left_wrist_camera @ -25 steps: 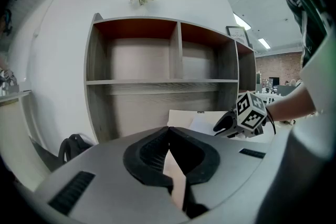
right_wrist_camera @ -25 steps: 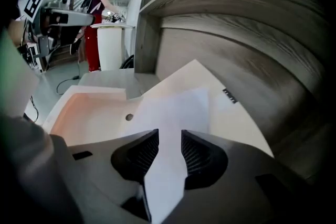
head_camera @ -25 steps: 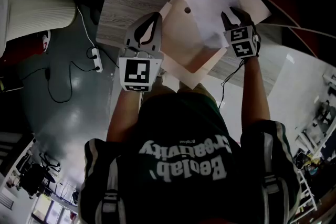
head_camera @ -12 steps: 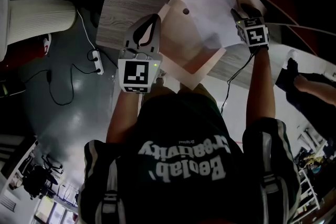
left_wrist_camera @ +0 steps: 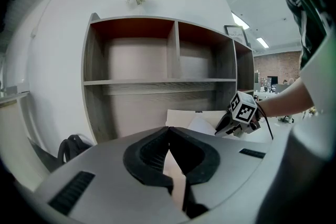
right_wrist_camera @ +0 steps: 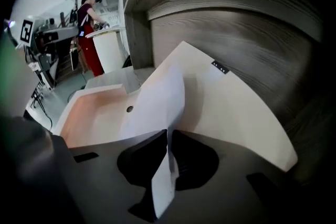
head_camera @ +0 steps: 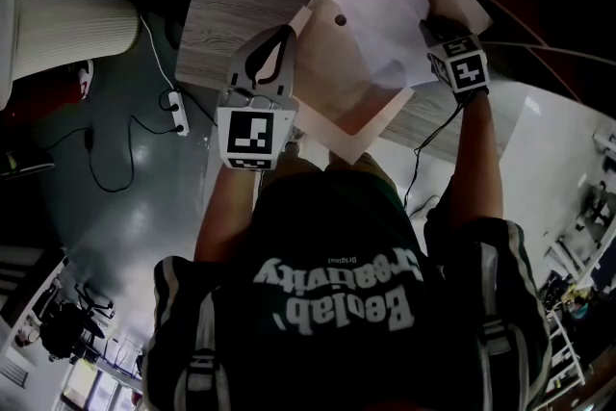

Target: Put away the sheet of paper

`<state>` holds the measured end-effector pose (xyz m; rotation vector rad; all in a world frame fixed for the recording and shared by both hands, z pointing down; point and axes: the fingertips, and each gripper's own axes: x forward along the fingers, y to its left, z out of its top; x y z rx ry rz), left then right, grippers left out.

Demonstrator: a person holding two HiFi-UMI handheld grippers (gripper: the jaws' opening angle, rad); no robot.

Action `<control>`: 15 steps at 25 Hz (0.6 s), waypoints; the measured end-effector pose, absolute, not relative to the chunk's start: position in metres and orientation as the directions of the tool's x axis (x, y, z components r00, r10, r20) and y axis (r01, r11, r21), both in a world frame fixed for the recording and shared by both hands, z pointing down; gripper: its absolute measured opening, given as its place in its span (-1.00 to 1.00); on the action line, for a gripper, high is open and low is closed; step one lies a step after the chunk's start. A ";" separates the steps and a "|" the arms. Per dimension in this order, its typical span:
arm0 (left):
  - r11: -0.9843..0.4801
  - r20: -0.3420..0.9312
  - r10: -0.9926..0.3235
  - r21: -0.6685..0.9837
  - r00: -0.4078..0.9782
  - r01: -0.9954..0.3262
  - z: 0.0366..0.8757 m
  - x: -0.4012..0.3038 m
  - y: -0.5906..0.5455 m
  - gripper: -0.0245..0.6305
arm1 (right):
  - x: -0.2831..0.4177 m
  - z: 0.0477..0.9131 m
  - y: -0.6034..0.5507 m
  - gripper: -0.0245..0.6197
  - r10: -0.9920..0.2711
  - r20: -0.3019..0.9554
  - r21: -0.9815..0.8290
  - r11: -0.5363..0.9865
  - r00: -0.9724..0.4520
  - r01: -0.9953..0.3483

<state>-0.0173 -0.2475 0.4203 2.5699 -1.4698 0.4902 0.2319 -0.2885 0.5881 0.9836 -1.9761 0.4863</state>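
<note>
The right claw [right_wrist_camera: 168,134] has just been closing and now pinches the near edge of the thin white sheet of paper [right_wrist_camera: 157,97]. The sheet runs down between its pressed-together jaws. From there the sheet bows upward and arches over the open pale cream cardboard file box [right_wrist_camera: 89,113]. That box has a round finger hole [right_wrist_camera: 129,108] in its wall, and its broad cream lid flap [right_wrist_camera: 236,107] is laid open to the side. In the head view the left claw [head_camera: 279,38] is at the box's left corner. Its own view shows it shut on a cream cardboard edge, apparently part of that box. The box sits on the grey wood-grain bench [head_camera: 231,5] in front of a wooden shelf unit [left_wrist_camera: 157,81].

The main risk is probably the bow in the sheet. If the right claw pushes forward, the bulge may fold into a hard crease rather than slide flat. The far edge could also catch on the box wall or ride out over the lid. A grip this close to the edge could slip or tear the sheet if pulled sideways. If the left claw lets go, the box may shift.
</note>
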 end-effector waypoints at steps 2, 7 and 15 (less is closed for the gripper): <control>-0.512 0.346 -0.813 -0.040 0.469 -0.858 0.419 -0.017 -0.247 -0.87 | 0.230 0.579 -0.290 -0.78 -0.486 0.818 0.079 0.625 -0.308 -0.777; -0.513 0.344 -0.813 -0.040 0.470 -0.858 0.418 -0.017 -0.245 -0.87 | 0.218 0.535 -0.295 -0.80 -0.522 0.760 0.073 0.661 -0.388 -0.747; -0.507 0.344 -0.816 -0.044 0.464 -0.861 0.416 -0.018 -0.238 -0.87 | 0.193 0.539 -0.275 -0.80 -0.362 0.808 -0.012 0.779 -0.466 -0.627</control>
